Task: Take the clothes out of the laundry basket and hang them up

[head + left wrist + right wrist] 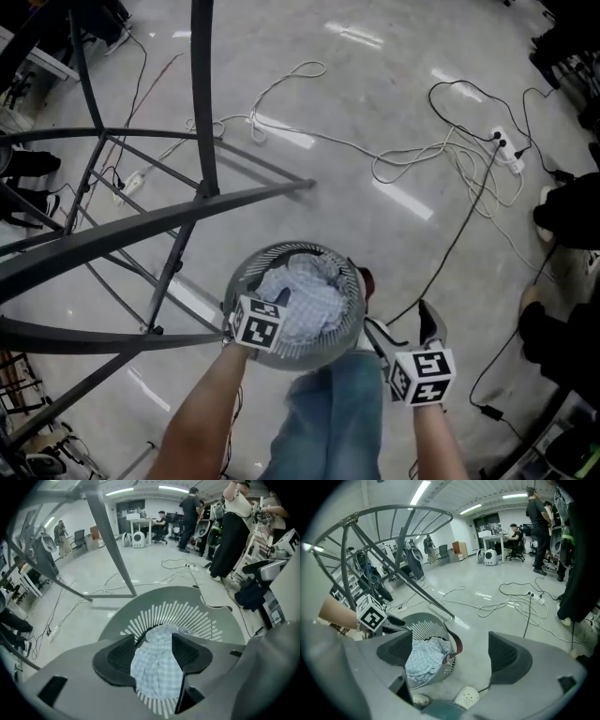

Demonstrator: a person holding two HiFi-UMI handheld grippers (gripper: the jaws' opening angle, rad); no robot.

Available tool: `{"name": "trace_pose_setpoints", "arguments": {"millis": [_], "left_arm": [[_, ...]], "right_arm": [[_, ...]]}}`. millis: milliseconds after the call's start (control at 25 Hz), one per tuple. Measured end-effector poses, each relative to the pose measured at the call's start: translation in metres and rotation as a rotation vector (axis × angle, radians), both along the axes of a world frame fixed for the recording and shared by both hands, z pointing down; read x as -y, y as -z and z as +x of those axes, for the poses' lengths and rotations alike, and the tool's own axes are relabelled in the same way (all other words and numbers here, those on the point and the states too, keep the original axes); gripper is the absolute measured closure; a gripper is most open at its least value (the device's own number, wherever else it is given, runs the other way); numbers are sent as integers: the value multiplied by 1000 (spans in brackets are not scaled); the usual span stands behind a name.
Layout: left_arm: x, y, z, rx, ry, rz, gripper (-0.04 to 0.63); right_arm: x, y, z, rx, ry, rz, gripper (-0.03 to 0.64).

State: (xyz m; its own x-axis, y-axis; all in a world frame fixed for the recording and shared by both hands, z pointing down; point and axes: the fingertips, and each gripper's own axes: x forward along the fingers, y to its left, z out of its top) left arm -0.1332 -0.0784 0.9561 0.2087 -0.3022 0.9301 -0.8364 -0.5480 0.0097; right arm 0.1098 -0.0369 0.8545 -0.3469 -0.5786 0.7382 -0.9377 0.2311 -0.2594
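A round grey slatted laundry basket (349,319) stands on the floor in front of my legs, with a light blue checked garment (305,295) bunched inside. My left gripper (278,303) reaches into it from the near rim. In the left gripper view its jaws (153,638) stand half closed, with the checked garment (157,667) filling the gap and touching both pads. My right gripper (403,324) hangs open to the right of the basket, outside it, with nothing between its jaws (450,641). The dark metal drying rack (202,112) stands to the left and behind.
White and black cables (450,150) and a power strip (509,150) lie across the glossy floor beyond the basket. Rack bars (112,234) cross low at the left. People (234,522) stand at the right. My jeans leg (328,412) and shoes (466,696) are just below the basket.
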Motion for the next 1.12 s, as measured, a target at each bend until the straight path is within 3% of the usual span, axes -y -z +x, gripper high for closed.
{"name": "trace_pose_setpoints", "arguments": {"millis": [560,880,1120], "left_arm": [[6,-133,-7,158,-285,-134,413],[3,-189,-3,159,-436,-221,410],[-3,-222,3,108,-431,-292,323]], "right_arm": [[5,-95,4,-6,-4,-2,114],[33,-126,26,-12,-39,28,117],[45,-138,33,-10,-30,51,118]]}}
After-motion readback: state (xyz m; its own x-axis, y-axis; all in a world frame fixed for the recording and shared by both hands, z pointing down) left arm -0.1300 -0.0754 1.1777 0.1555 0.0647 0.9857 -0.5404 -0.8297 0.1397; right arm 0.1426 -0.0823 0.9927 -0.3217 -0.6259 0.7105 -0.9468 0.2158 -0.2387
